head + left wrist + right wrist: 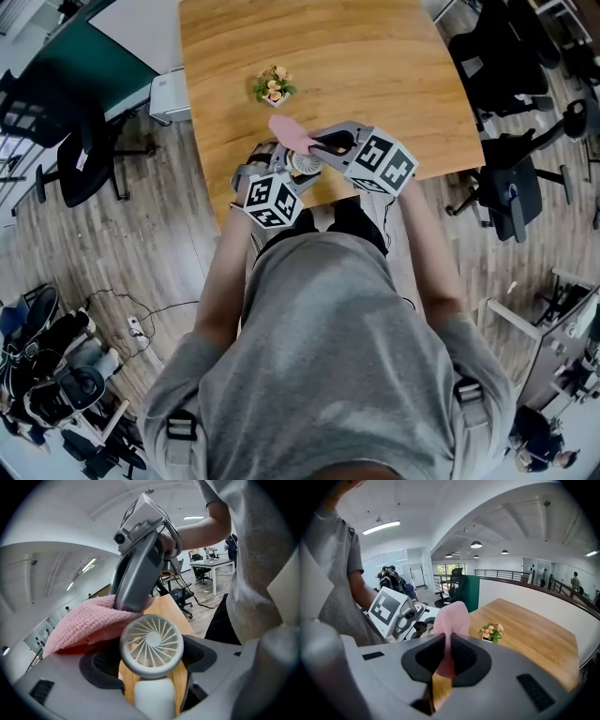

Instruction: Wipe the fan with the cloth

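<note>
A small white hand fan (151, 644) stands with its round grille facing the camera in the left gripper view. Its handle (152, 700) is clamped between the jaws of my left gripper (152, 686). My right gripper (447, 656) is shut on a pink knitted cloth (452, 620), which sticks up past its pads. In the left gripper view the cloth (89, 620) hangs just behind and to the left of the grille, with the right gripper (138, 569) above it. Seen from the head view, the fan (305, 161) and the cloth (292, 133) meet over the table's near edge.
A wooden table (375, 66) stretches ahead, with a small potted flower (274, 86) beyond the grippers. Office chairs (511, 187) stand to the right and another (80, 155) to the left. The person's torso fills the lower head view.
</note>
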`<act>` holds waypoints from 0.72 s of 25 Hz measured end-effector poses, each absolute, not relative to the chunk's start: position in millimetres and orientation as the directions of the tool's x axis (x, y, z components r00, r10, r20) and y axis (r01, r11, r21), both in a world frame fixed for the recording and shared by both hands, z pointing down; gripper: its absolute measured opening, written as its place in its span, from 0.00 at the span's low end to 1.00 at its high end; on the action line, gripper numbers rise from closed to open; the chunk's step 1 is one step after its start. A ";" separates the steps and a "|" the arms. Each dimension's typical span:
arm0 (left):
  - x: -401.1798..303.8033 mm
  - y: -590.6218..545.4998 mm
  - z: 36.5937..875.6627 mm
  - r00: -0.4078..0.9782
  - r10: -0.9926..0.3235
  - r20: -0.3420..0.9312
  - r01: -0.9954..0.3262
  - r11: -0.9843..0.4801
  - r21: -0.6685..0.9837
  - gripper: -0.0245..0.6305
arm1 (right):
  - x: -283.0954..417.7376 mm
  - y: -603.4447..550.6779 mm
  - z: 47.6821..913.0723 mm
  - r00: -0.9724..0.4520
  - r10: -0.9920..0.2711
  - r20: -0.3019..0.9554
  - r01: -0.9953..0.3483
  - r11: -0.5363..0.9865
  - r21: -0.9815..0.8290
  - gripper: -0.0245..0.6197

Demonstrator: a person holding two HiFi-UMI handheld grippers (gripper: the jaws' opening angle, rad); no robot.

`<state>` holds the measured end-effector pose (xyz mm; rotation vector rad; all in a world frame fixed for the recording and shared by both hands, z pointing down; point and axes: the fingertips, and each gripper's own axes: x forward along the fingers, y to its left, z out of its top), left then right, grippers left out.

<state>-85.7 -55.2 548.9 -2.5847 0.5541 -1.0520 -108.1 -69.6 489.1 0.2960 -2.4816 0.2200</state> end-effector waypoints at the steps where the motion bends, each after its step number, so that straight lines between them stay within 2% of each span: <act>1: -86.0 -55.4 548.9 0.658 -0.456 0.600 -0.241 -0.881 -0.406 0.63 | -109.3 -69.0 488.9 -0.782 -0.151 0.605 -0.260 0.961 -0.097 0.10; 12: -105.9 -73.8 529.3 0.710 -0.492 0.504 -0.411 -0.871 -0.270 0.63 | -103.7 -51.1 483.6 -0.853 -0.082 0.515 -0.204 0.961 -0.186 0.10; 18: -117.5 -77.3 516.6 0.751 -0.492 0.440 -0.461 -0.868 -0.184 0.63 | -94.1 -46.4 499.4 -0.797 -0.097 0.596 -0.201 0.973 -0.110 0.10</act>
